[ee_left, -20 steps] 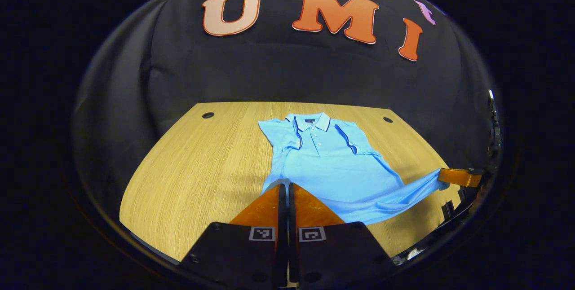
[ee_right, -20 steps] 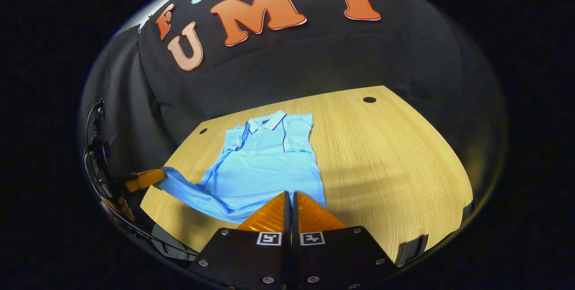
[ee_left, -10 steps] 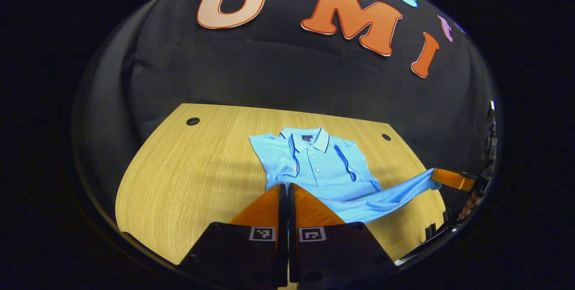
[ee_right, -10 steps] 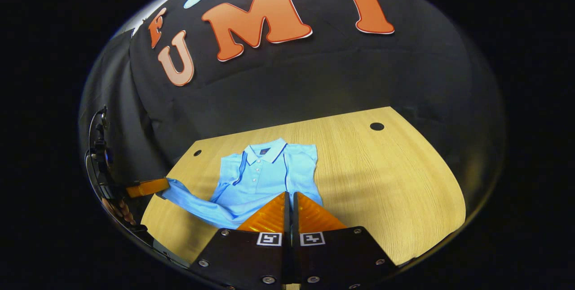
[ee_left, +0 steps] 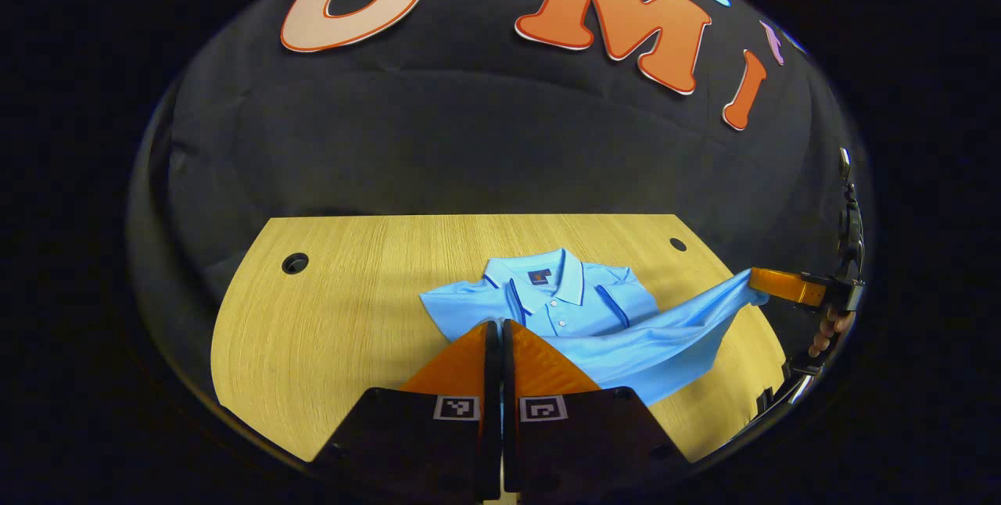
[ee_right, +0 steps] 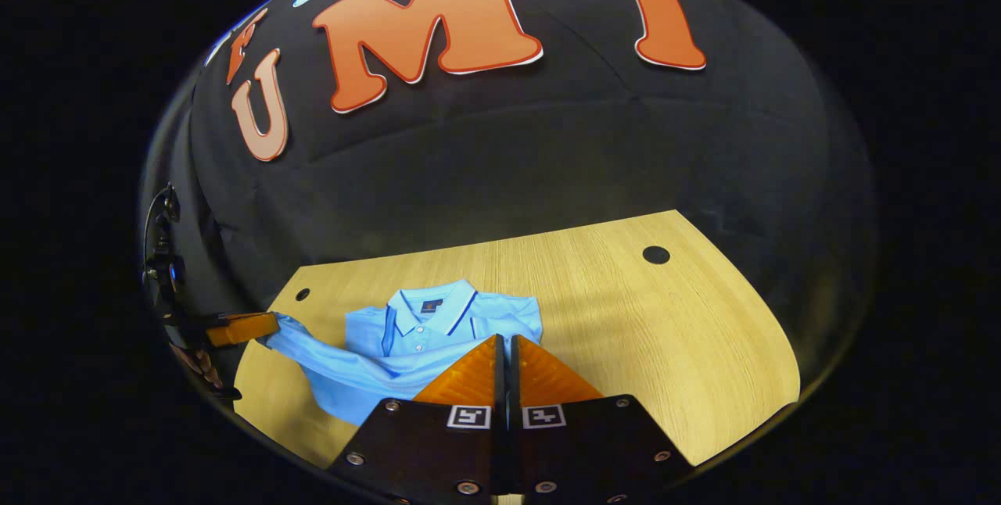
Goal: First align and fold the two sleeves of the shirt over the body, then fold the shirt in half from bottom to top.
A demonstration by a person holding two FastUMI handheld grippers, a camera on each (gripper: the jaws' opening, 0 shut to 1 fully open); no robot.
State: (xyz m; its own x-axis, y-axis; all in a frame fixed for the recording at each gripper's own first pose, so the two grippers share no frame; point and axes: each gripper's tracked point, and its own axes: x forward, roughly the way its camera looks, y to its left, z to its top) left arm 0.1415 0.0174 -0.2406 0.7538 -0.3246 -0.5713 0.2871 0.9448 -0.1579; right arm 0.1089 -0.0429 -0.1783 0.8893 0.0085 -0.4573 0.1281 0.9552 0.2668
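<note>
Bottom-to-top fold underway: left gripper (ee_left: 494,323) and right gripper (ee_right: 504,337) each clamped on blue polo shirt (ee_left: 594,313) hem, lifted off wooden table (ee_left: 344,309). Next: carry hem to collar (ee_right: 438,309), align, release.

The right gripper (ee_right: 504,342) has its two fingers pressed together on the hem of a light blue polo shirt (ee_right: 438,329), lifted off the wooden table (ee_right: 665,333). Just ahead, the collar and button placket lie flat. Far off to its left, the left gripper (ee_right: 270,325) pinches the hem's other corner, a hand (ee_right: 205,368) below it. The cloth sags between them.
</note>
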